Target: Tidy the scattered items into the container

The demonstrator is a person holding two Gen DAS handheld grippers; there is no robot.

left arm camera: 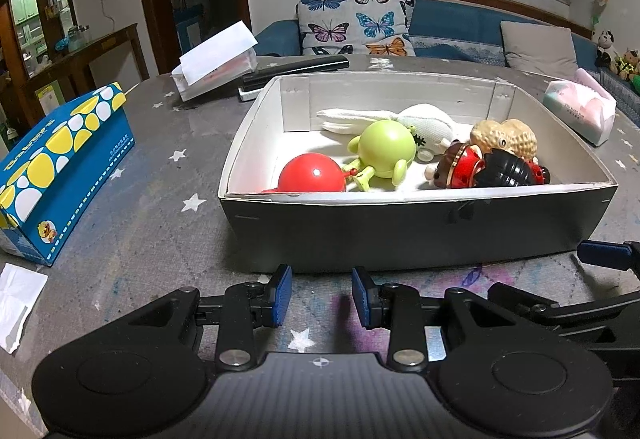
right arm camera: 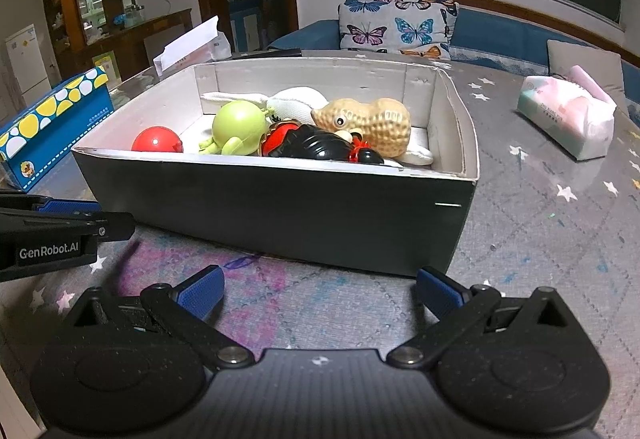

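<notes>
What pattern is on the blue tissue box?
Yellow and white spots on the blue tissue box, clearest in the left wrist view.

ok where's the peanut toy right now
The peanut toy lies inside the box, toward its right end in both wrist views, resting against the black and red toy with the white plush behind it.

The top of the cardboard box [left arm camera: 416, 227] is open, so a gripper can go in from above. Toys fill most of the floor inside; the bare spot is the back left corner, behind the red ball [left arm camera: 312, 175]. The table [left arm camera: 160, 223] is bare in front of the box. A blue tissue box [left arm camera: 60, 167] blocks the left side. A soft tissue pack [right arm camera: 568, 119] sits well apart on the right.
</notes>
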